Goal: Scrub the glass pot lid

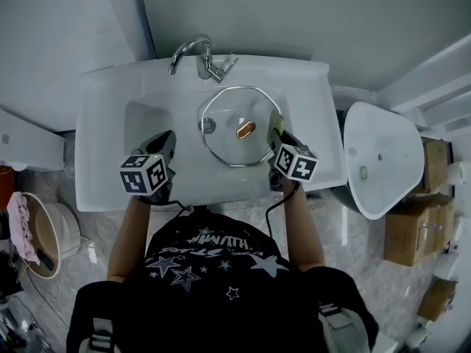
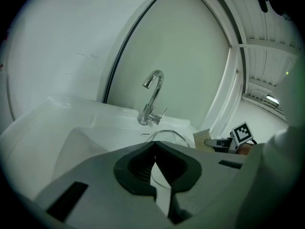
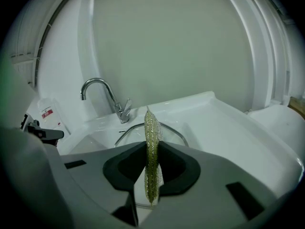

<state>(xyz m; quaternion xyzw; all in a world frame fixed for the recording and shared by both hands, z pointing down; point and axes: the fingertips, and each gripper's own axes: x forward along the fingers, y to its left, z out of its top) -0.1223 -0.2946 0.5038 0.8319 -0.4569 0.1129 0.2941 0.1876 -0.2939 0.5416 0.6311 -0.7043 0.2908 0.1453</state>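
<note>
1. Since the lid (image 1: 224, 142) lies flat in the basin of the sink (image 1: 103, 160), knob (image 1: 246, 129) up and just in front of the tap (image 1: 193, 52), its glass top is open to me from above.
2. My right claw (image 3: 151, 162) is clamped tight on a thin green scouring pad (image 3: 151, 132). I hold it on edge so that most of it stands out past the jaws, which leaves a free end to rub with.
3. From the head view, that pad sits at the lid's right rim; whether it touches the glass I cannot tell.
4. My left claw (image 2: 153, 152) is pressed closed with nothing in it, and hangs over the left side of the basin, apart from the lid.
5. I judge the scrubbing is barely begun. Nothing pins the lid, so it may slide under the pad unless the left claw steadies its rim.
</note>
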